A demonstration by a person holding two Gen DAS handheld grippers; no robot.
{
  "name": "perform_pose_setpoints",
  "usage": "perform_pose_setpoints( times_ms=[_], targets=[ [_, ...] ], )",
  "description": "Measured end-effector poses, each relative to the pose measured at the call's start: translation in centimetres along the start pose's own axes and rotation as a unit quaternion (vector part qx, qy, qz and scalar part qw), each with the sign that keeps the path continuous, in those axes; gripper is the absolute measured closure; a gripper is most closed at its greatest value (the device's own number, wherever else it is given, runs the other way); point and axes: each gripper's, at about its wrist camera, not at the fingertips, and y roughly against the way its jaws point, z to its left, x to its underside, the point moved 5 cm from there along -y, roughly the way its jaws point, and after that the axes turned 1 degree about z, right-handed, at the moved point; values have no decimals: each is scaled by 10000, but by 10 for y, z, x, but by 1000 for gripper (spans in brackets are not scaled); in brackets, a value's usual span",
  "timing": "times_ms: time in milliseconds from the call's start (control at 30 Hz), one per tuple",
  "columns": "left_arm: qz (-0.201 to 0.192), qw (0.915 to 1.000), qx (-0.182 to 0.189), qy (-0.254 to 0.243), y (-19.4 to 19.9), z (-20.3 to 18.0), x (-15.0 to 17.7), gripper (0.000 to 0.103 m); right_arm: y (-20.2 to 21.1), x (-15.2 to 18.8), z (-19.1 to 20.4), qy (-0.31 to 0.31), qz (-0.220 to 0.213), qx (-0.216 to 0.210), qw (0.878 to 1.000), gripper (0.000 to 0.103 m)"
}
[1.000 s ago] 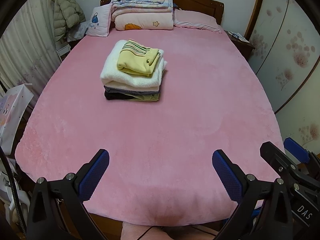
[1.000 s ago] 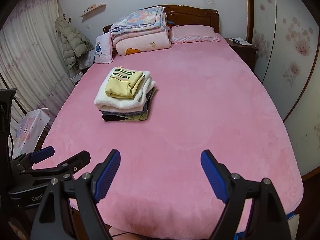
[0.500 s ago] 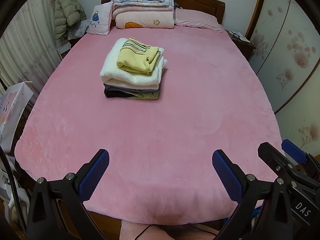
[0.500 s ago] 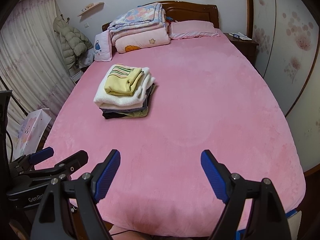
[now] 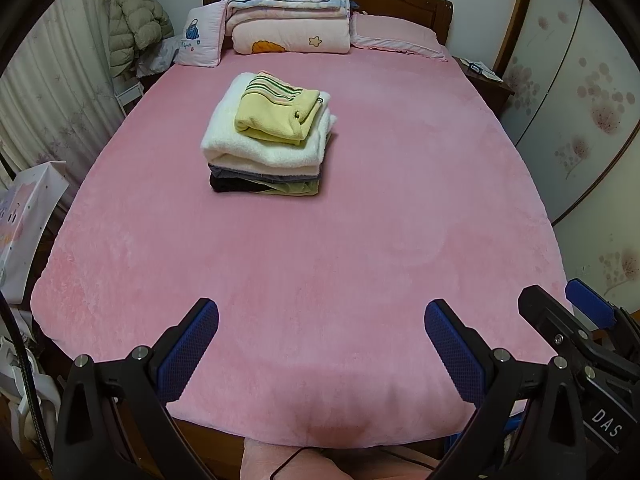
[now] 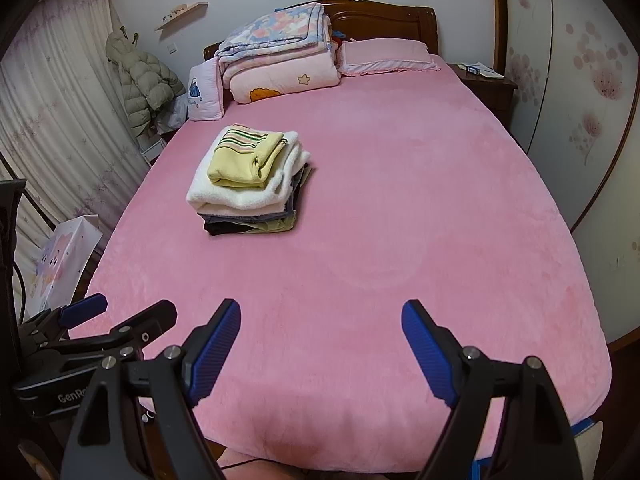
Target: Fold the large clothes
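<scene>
A stack of folded clothes [image 5: 268,148] lies on the pink bed [image 5: 320,248], left of centre; it also shows in the right wrist view [image 6: 248,184]. On top is a yellow garment with a striped edge [image 5: 278,114], under it a white fluffy one, then grey, black and green ones. My left gripper [image 5: 320,344] is open and empty over the bed's foot edge. My right gripper [image 6: 320,344] is open and empty beside it, also at the foot edge. Both are far from the stack.
Folded quilts [image 5: 288,16] and pillows [image 5: 396,36] lie at the wooden headboard. A padded coat [image 5: 134,20] hangs at the left by curtains. A nightstand [image 6: 486,88] and wardrobe doors stand right. A paper bag [image 6: 60,264] sits left of the bed.
Both grippers have pulled back and risen slightly, so the bed and stack sit lower in view. Both stay open and empty.
</scene>
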Motion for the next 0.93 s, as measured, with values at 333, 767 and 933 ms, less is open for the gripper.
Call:
perform_pose_setpoints(
  times_ms=[333, 767, 933],
  targets=[
    [16, 10000, -1, 15, -1, 0, 0, 1, 0, 1, 1, 13, -3, 0, 10000, 20],
    [32, 10000, 15, 21, -2, 2, -1, 1, 1, 0, 0, 21, 1, -3, 10000, 20],
    [84, 10000, 32, 39, -4, 3, -1, 1, 1, 0, 0, 31, 13, -8, 10000, 20]
  ],
)
